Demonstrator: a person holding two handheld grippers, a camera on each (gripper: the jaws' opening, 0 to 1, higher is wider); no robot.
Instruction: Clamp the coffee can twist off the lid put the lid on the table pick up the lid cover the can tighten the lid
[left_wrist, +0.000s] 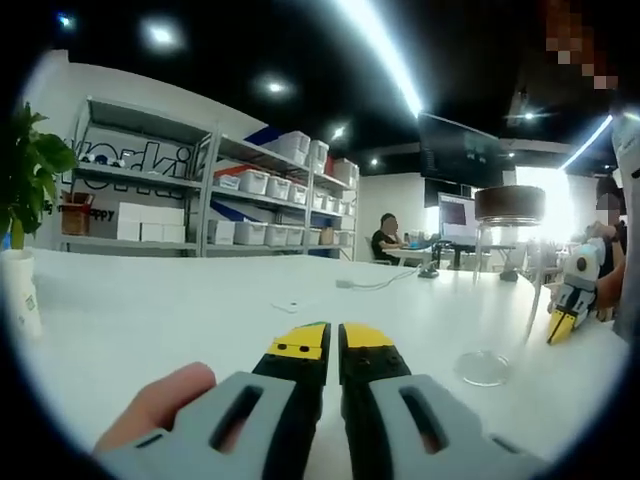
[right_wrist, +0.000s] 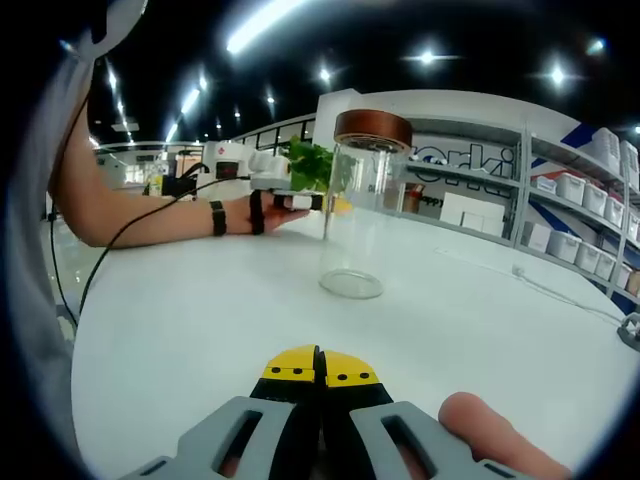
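The coffee can is a clear glass jar (right_wrist: 352, 225) standing upright on the white table (right_wrist: 200, 320), with a brown lid (right_wrist: 372, 128) on top. In the left gripper view the jar (left_wrist: 495, 300) stands to the right, its lid (left_wrist: 510, 204) dark against the light. My left gripper (left_wrist: 333, 340) is low over the table, its yellow-tipped jaws shut with nothing between them. My right gripper (right_wrist: 320, 364) is also shut and empty, a short way in front of the jar. Each gripper appears in the other's view: the left gripper (right_wrist: 295, 200) beyond the jar, the right gripper (left_wrist: 565, 315) past it.
A potted plant (left_wrist: 22, 180) in a white pot stands at the table's left edge. A white cable (left_wrist: 372, 284) and a small flat item (left_wrist: 288, 306) lie mid-table. Metal shelves (left_wrist: 250, 190) with white bins line the wall. A person (left_wrist: 383, 238) sits at a far desk.
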